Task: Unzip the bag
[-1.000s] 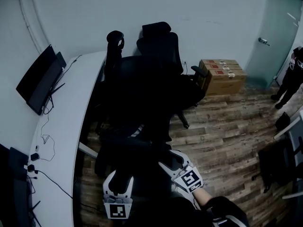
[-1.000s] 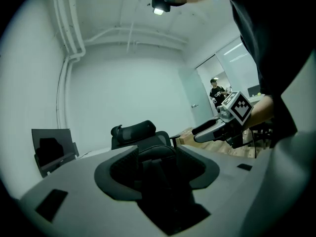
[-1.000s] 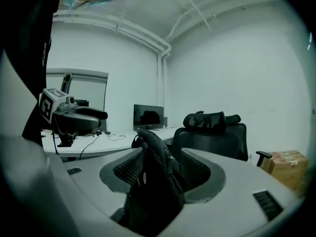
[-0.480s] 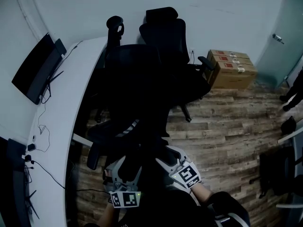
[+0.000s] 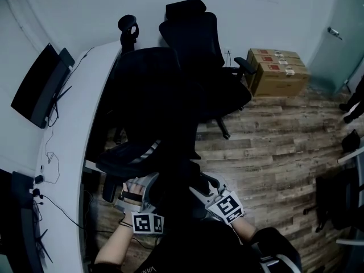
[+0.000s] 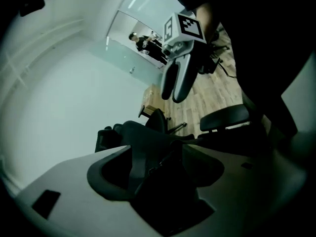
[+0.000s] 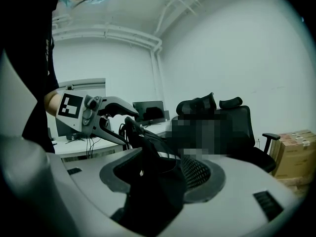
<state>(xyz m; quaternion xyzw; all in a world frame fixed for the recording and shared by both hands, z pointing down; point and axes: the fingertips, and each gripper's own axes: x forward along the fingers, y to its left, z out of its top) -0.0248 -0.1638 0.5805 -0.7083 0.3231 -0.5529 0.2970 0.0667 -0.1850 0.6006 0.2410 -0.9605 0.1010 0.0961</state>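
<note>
While the black bag (image 5: pixel 152 152) lies at the centre of the head view, piled against an office chair (image 5: pixel 193 38), both tongs are at its near edge. The left gripper (image 5: pixel 139 183) is at 7 o'clock of the bag. Its jaws stand wide apart, having just been opening, and its own view shows dark bag fabric and a strap between them, with the pads not closed on either. The right gripper (image 5: pixel 199 182) is at 5 o'clock, jaws likewise apart. A fold of the bag and a mesh pocket (image 7: pixel 200 174) rise in the gap.

Compared with a second ago, the left gripper has come up from the bottom edge to the bag and has rolled. Its marker cube (image 5: pixel 148 222) now sits tilted, and the person's forearm (image 5: pixel 111 248) shows behind it. The right gripper keeps much the same spot. The head view itself has shifted. The cardboard boxes (image 5: pixel 276 73) remain at 2 o'clock but sit higher, the monitor (image 5: pixel 37 87) holds at 9 o'clock, and the bystander (image 5: pixel 355 98) at 3 o'clock has nearly slid out of frame.
</note>
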